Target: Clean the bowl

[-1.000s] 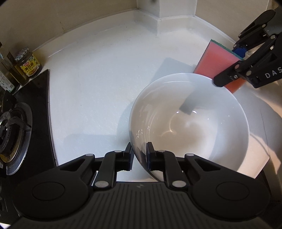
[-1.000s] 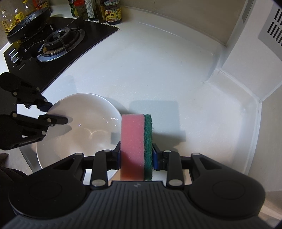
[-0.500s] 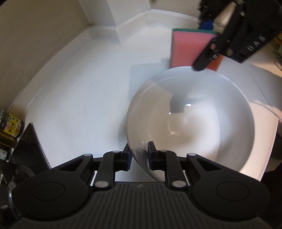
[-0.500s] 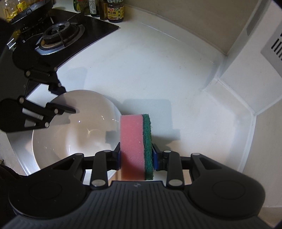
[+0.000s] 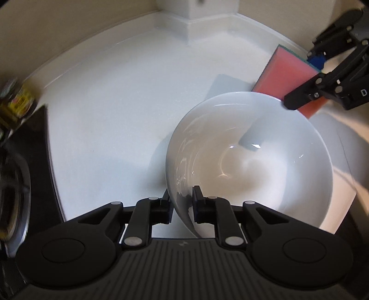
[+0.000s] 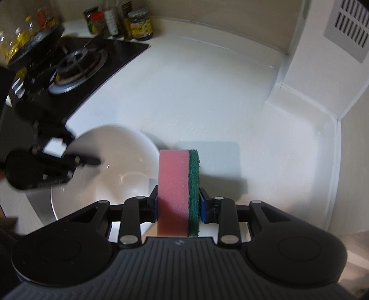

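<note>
A white bowl (image 5: 253, 150) rests on the white counter (image 5: 115, 103). My left gripper (image 5: 181, 203) straddles its near rim, one finger outside and one inside. Its jaws are closing, with the pads against the bowl's wall. In the right wrist view the bowl (image 6: 120, 175) lies at lower left, with the left gripper (image 6: 84, 150) on its far-left rim. My right gripper (image 6: 178, 203) is shut on a pink sponge with a green scouring side (image 6: 175, 180), held upright just past the bowl's right rim. From the left wrist view, the sponge (image 5: 290, 76) hangs beyond the bowl's far-right rim.
A black gas stove (image 6: 76, 62) lies left of the bowl, with several jars and bottles (image 6: 138, 25) behind it against the wall. A white wall column (image 5: 198, 18) juts out at the back. A vent panel (image 6: 348, 27) sits on the right wall.
The left gripper has rolled one way and back while holding the bowl's rim, so its view swung. The right gripper and sponge have stayed beside the bowl's rim.
</note>
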`<state>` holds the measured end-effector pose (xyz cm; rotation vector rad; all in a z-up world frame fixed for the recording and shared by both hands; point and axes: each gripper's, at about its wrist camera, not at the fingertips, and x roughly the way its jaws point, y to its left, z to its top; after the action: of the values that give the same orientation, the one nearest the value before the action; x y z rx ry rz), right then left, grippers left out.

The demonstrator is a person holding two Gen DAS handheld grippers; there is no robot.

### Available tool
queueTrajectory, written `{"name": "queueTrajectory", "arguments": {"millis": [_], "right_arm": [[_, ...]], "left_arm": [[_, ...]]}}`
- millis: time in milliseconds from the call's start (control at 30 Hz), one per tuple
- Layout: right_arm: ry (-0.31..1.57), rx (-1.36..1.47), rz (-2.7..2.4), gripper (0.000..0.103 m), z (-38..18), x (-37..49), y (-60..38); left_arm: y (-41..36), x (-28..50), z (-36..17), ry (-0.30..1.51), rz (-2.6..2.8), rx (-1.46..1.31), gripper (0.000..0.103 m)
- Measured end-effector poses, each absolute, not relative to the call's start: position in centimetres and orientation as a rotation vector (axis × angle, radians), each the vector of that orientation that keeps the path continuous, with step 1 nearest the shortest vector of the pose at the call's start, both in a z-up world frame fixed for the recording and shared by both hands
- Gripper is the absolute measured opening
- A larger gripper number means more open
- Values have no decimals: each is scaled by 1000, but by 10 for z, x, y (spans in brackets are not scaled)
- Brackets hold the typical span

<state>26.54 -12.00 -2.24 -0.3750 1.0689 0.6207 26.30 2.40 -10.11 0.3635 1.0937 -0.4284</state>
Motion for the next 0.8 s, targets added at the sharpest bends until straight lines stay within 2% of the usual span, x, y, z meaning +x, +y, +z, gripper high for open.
{"name": "queueTrajectory", "arguments": {"millis": [233, 400, 633, 667, 733, 800], "right_arm": [[1062, -434, 624, 28, -20, 278, -114], [1067, -425, 635, 28, -21, 282, -110], [1051, -363, 619, 28, -24, 276, -112], [1050, -357, 620, 28, -24, 274, -112], [1050, -353, 618, 28, -24, 270, -113], [1058, -353, 627, 28, -24, 267, -114]], "left_arm": [[7, 271, -98, 1024, -583, 584, 23], [16, 271, -99, 1056, -516, 493, 23], [35, 239, -90, 1109, -289, 198, 23], [34, 237, -90, 1105, -286, 204, 22], [29, 234, -89, 1093, -305, 250, 14], [25, 236, -87, 1085, -349, 326, 14]]}}
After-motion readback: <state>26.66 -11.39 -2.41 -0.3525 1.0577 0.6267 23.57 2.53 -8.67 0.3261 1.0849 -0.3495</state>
